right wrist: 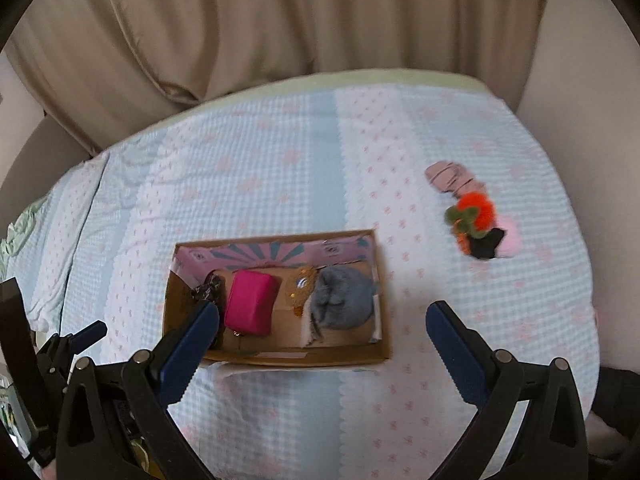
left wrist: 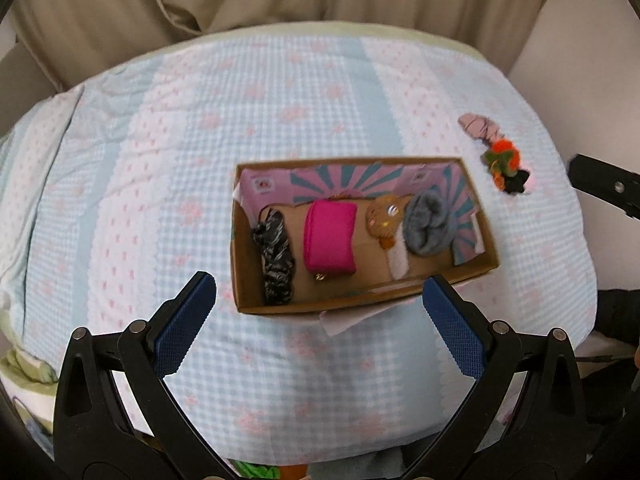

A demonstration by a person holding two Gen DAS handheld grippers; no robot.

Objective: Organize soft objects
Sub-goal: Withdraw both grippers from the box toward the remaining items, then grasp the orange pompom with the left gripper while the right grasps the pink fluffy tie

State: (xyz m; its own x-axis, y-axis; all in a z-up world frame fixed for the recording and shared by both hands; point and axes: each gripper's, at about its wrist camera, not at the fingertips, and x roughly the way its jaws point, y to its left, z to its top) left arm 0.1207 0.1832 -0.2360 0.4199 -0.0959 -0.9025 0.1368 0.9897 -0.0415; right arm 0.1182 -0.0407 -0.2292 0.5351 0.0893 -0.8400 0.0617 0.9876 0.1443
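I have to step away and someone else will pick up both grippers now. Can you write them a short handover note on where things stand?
Left gripper: open, empty, hovering just short of the cardboard box.
Right gripper: open, empty, over the box's near right corner.
Done, in the box: black-and-grey scrunchie, pink pouch, brown plush toy, grey fuzzy item.
Left, on the bedspread right of the box: mauve cloth piece, orange-and-green pom-pom item, black piece.

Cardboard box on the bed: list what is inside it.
Inside the open brown cardboard box: a black-and-grey knitted piece, a magenta pouch, a tan plush toy and a grey fuzzy bundle. Anything beneath them is hidden.
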